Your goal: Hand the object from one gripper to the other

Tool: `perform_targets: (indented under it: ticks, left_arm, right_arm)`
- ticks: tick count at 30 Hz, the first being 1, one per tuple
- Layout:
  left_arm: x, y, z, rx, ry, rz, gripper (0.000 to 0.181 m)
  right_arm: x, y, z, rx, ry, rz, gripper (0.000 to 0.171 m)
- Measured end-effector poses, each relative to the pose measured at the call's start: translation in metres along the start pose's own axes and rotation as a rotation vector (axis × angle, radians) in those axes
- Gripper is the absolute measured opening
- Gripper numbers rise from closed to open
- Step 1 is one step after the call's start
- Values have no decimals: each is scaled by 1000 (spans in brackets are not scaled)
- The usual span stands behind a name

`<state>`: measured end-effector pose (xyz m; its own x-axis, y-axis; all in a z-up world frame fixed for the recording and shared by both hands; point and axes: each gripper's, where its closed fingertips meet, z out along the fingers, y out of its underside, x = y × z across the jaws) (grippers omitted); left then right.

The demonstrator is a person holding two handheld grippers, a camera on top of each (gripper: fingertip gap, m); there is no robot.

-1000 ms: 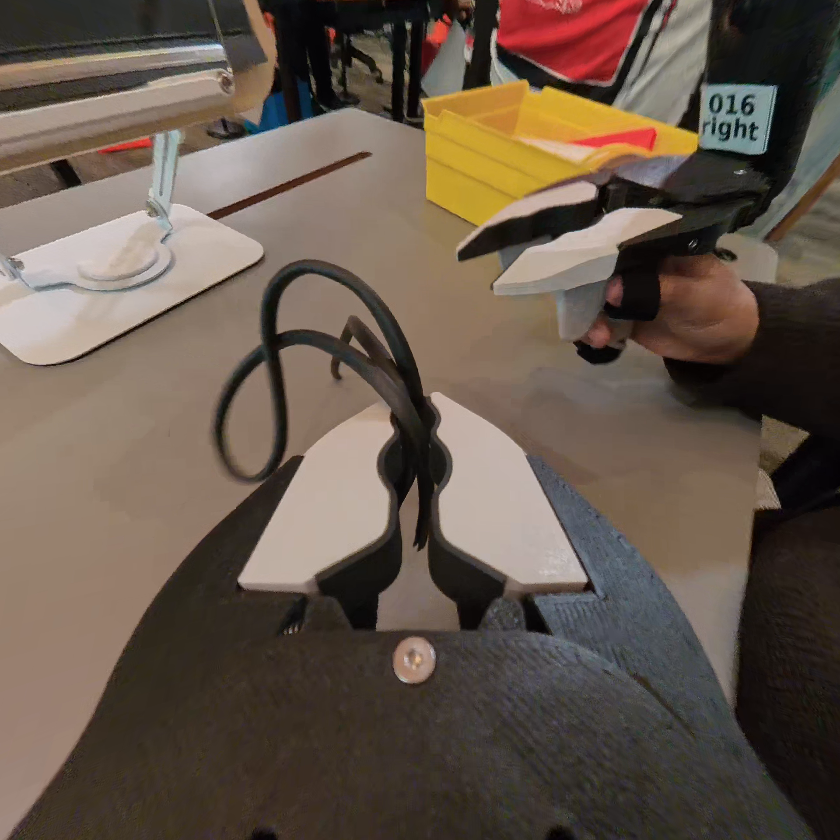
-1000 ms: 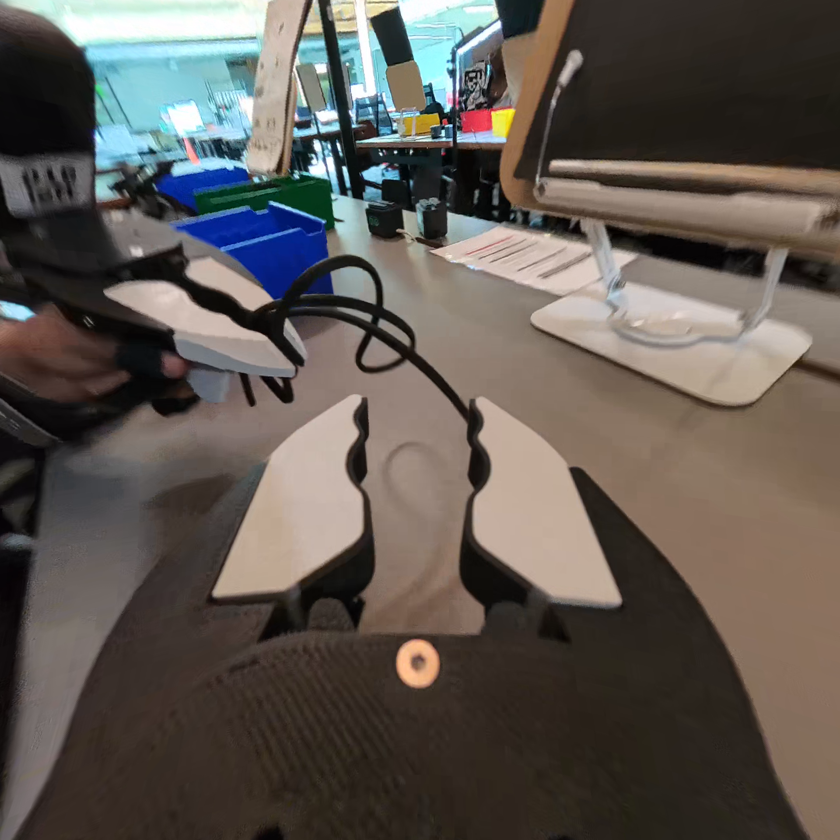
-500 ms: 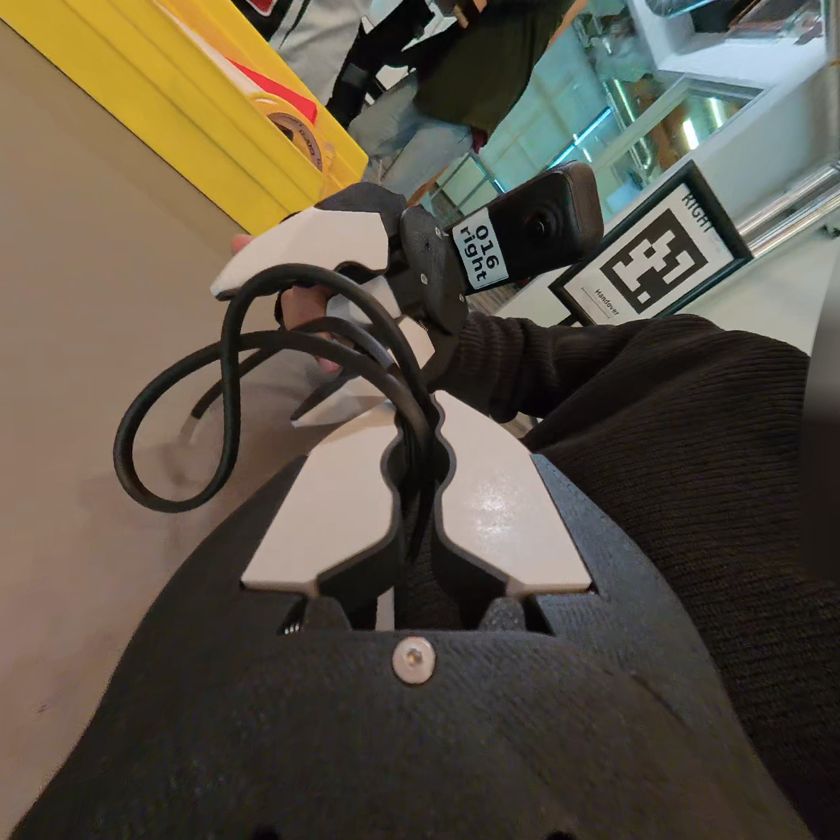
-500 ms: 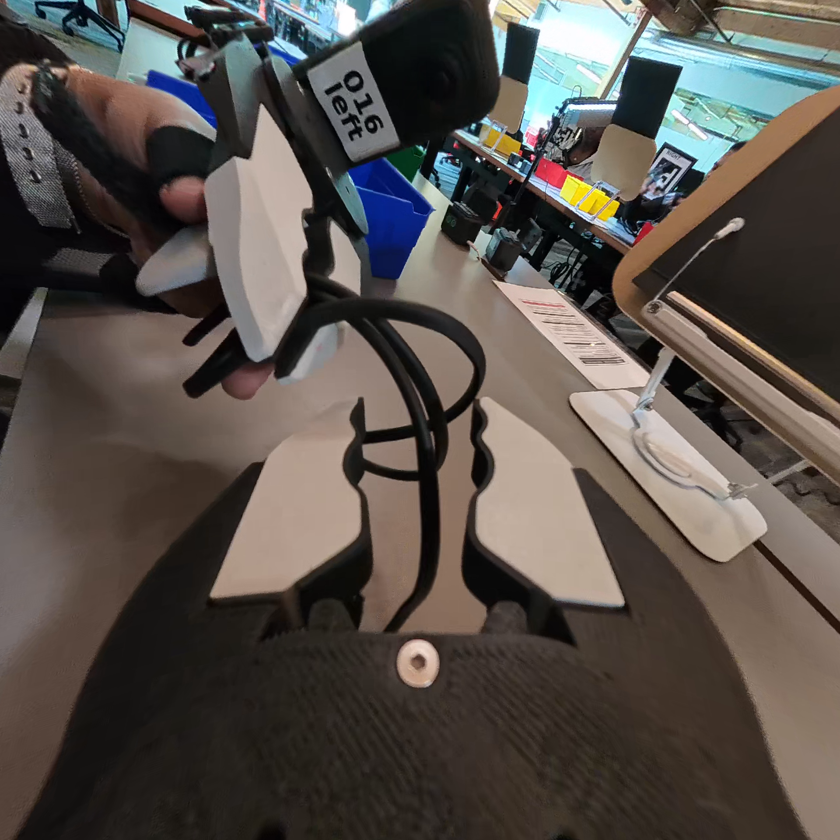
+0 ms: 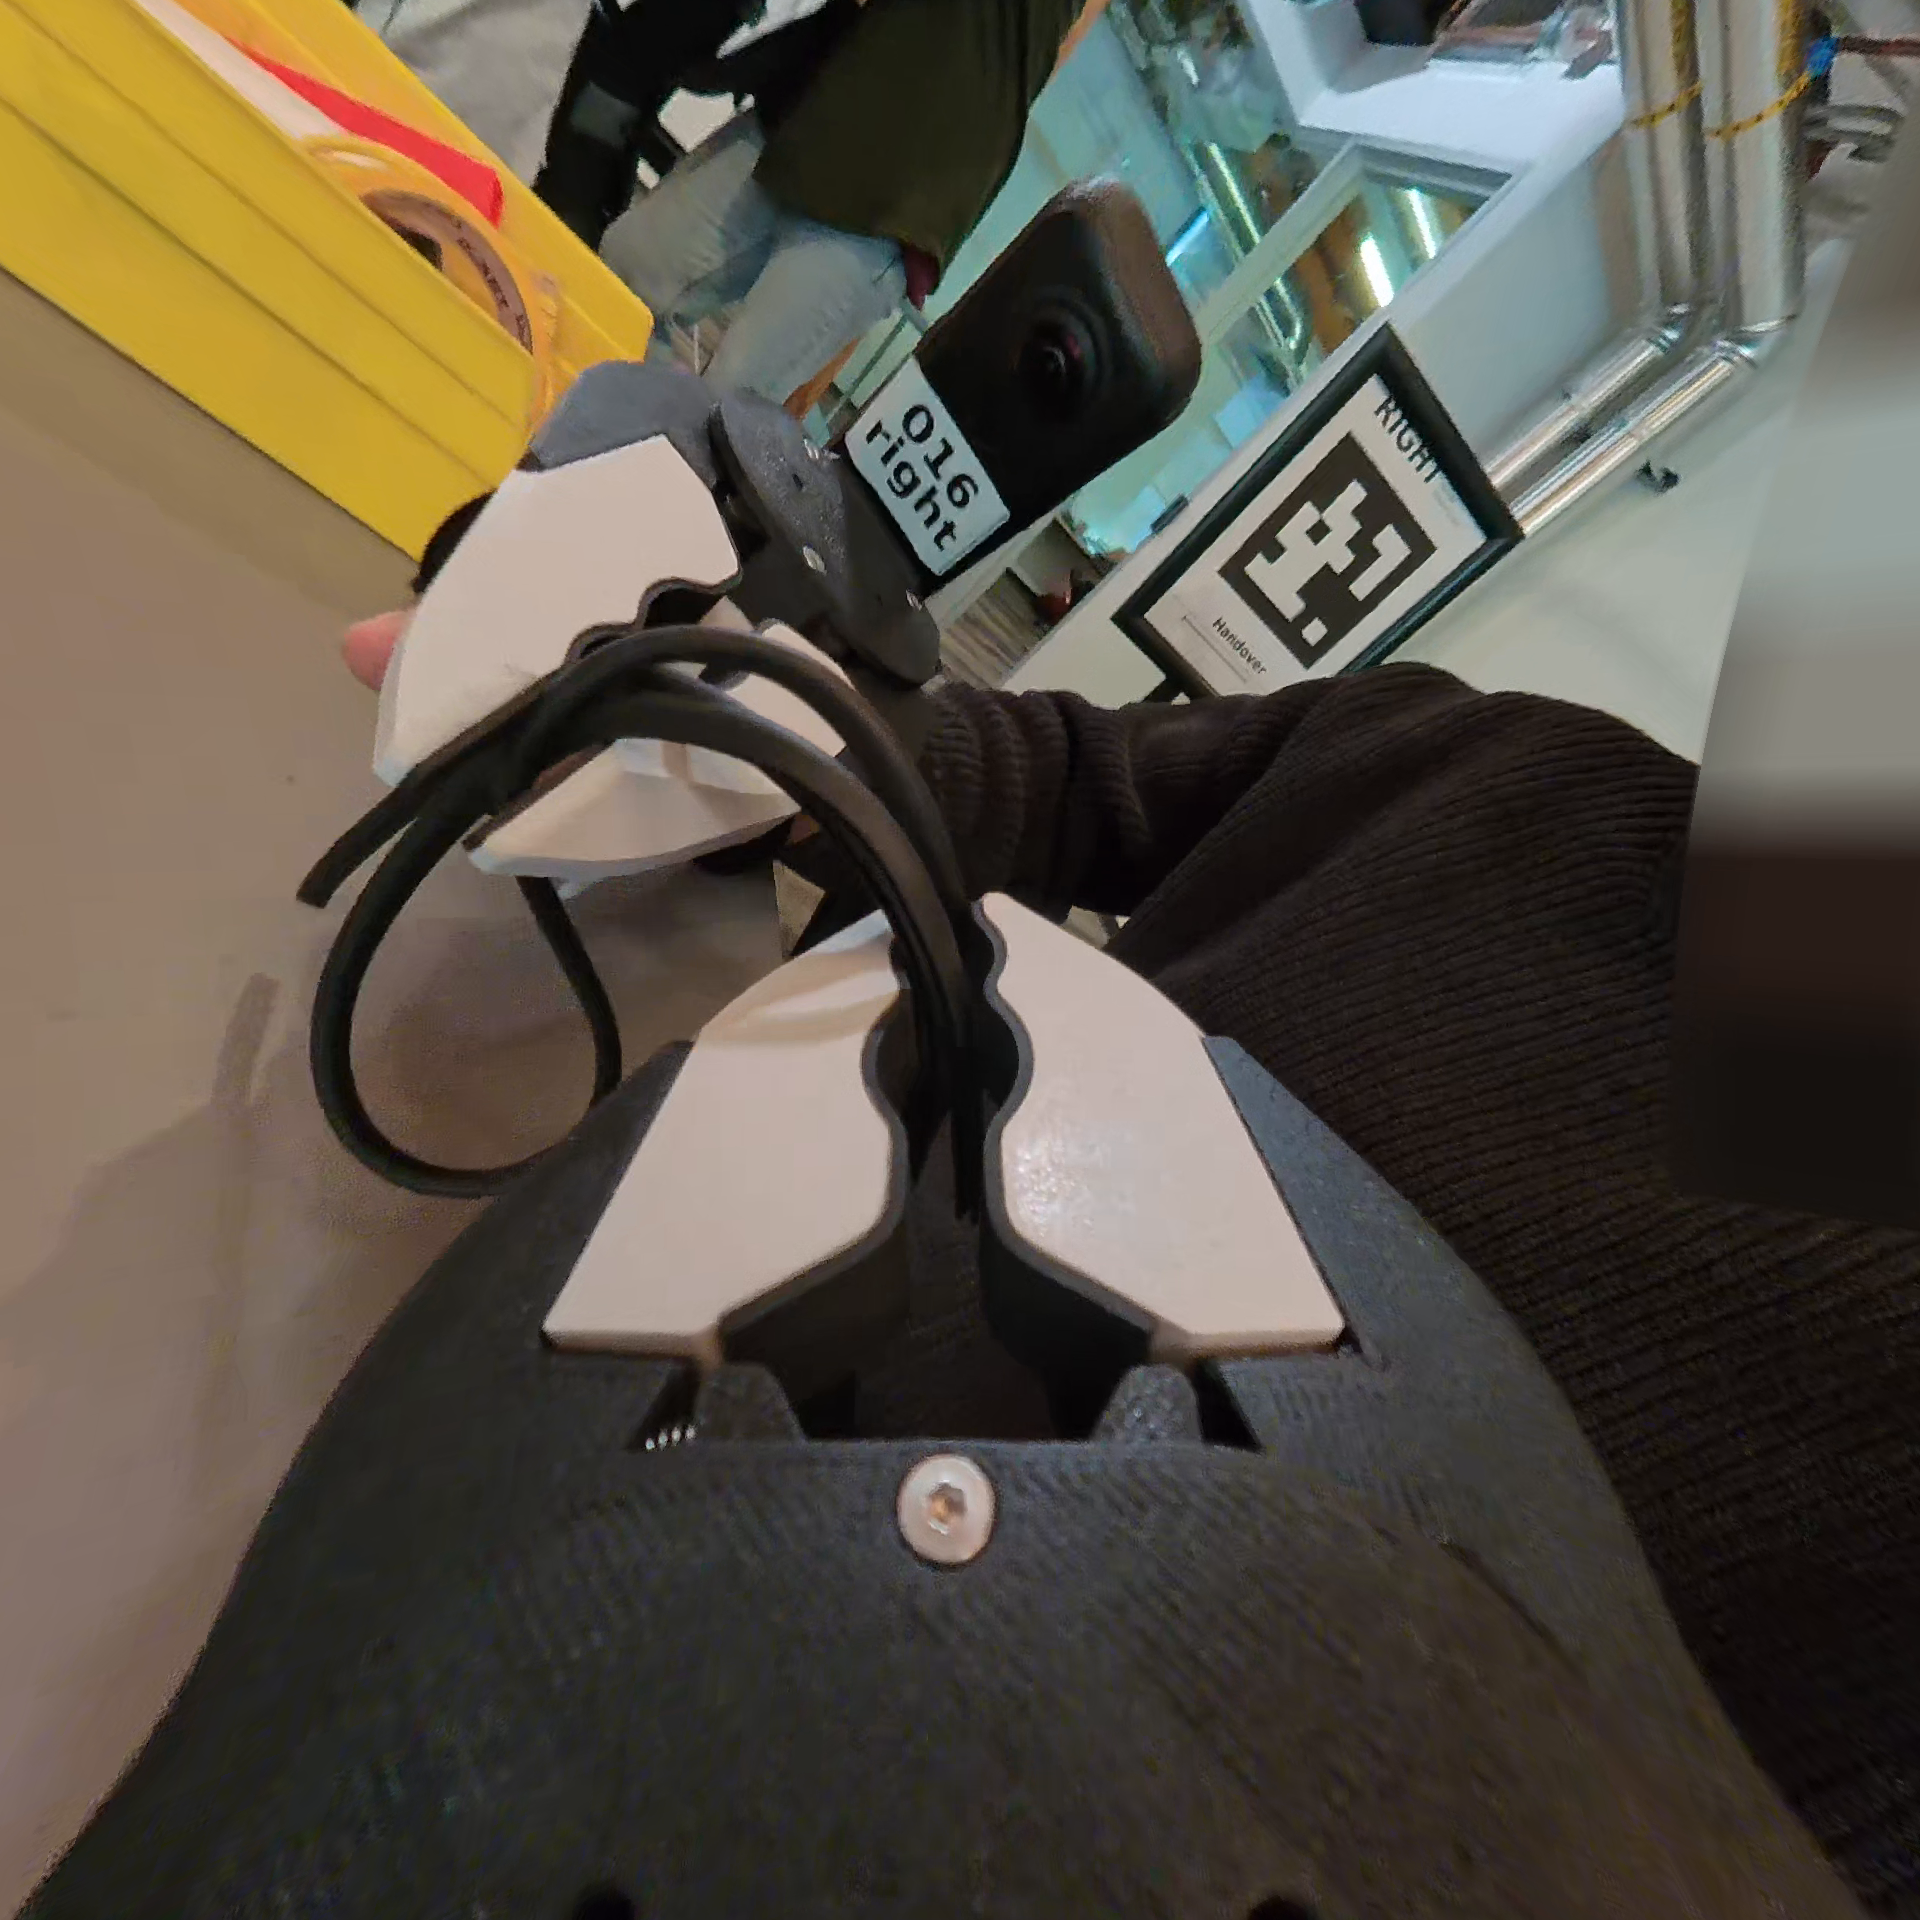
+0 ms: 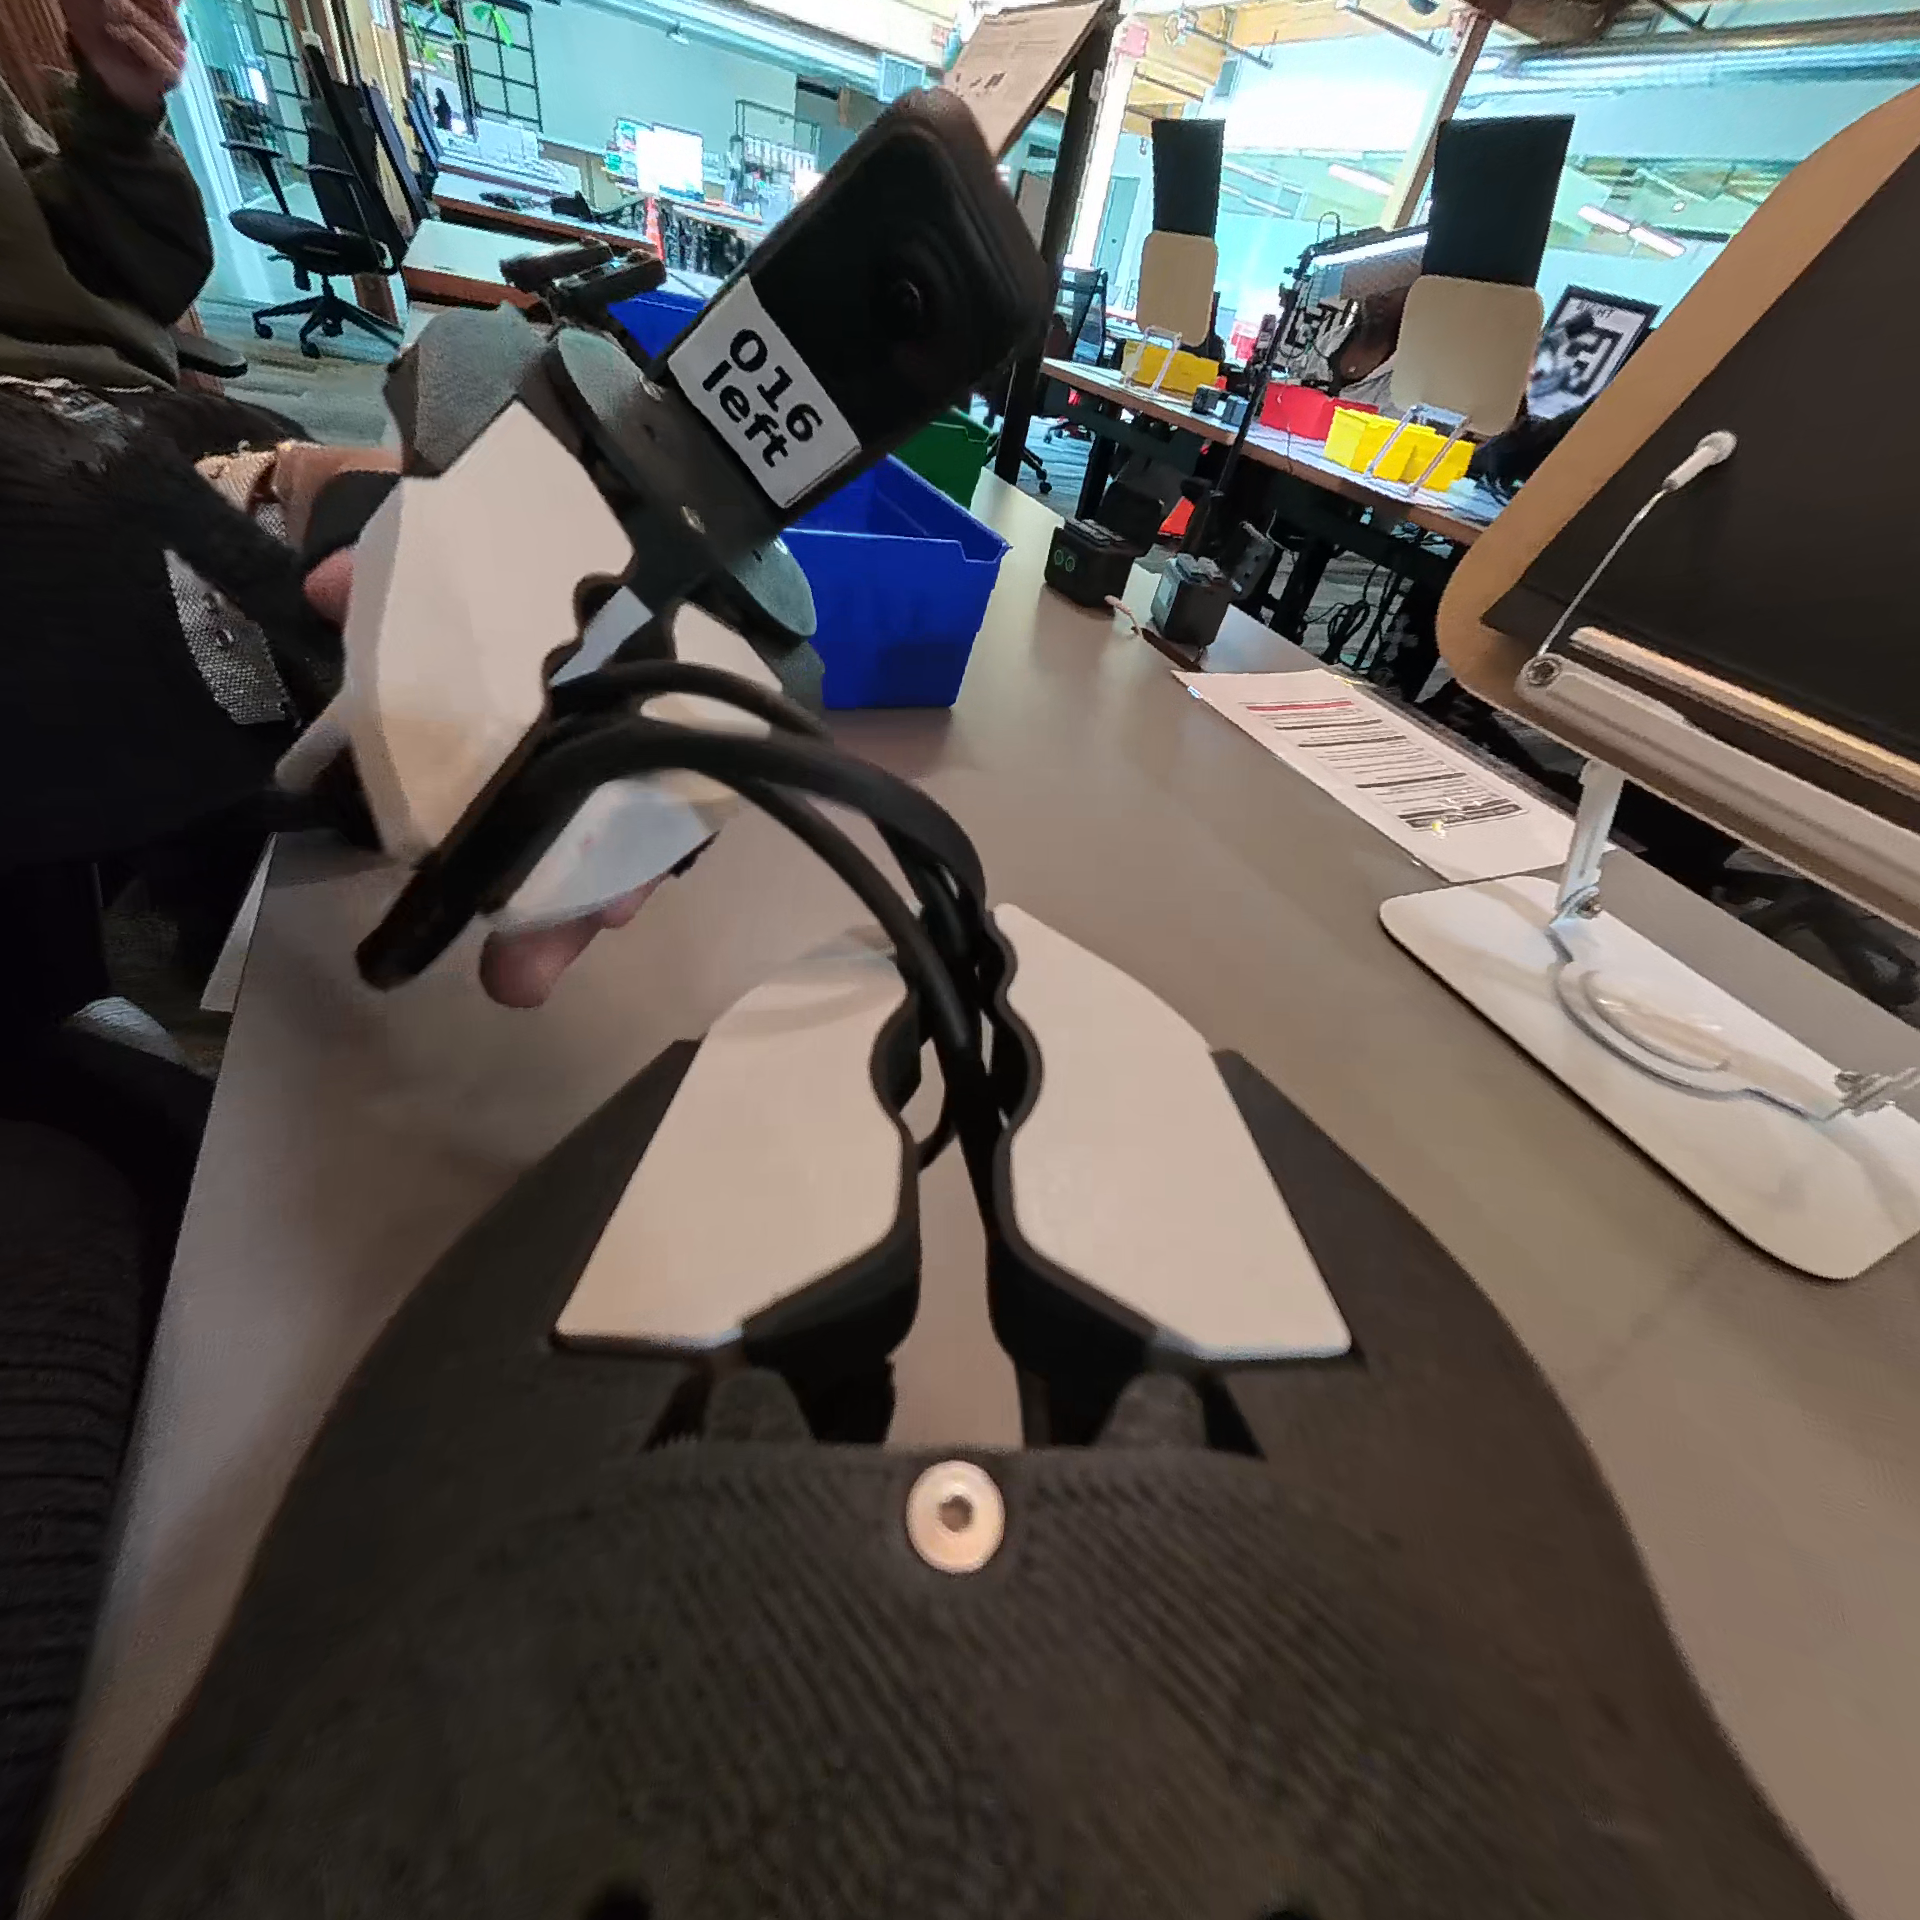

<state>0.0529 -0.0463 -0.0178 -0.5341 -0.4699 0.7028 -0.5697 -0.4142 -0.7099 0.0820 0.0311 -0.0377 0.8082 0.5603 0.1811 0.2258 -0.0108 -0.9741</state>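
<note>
Between both grippers: black cable bundle point(image 5: 800, 769), clamped by left gripper point(image 5: 951, 1039) and right gripper point(image 6: 961, 1039) alike. Risk, as judged: if either pulls before one lets go, loops slip or snag.

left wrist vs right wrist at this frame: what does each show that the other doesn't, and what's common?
Left wrist only: the yellow bin holding a tape roll, a framed marker sign, and the black sleeve behind the right gripper.

Right wrist only: the blue bin, a printed sheet, the white stand base and the left gripper seen from outside.

Both: the black cable bridging the two grippers, each shut on it, over the grey table.
</note>
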Motion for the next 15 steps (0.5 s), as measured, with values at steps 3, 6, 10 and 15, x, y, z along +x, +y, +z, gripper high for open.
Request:
perform_targets:
  ticks: [3, 6, 10, 15]
  left_arm:
    - [-5, -9, -9, 55, -41, 14, 17]
    - [-12, -19, -21, 119, -78, 16, 38]
    - [-33, -39, -48, 278, -180, 32, 55]
    - [-45, -57, -80, 474, -184, -2, 59]
  right_arm:
    - [4, 0, -2, 1, 11, 24, 7]
    - [13, -2, -6, 14, 26, 68, 7]
    - [26, -1, -11, 34, 44, 140, 7]
    - [35, 3, -13, 42, 59, 197, 7]
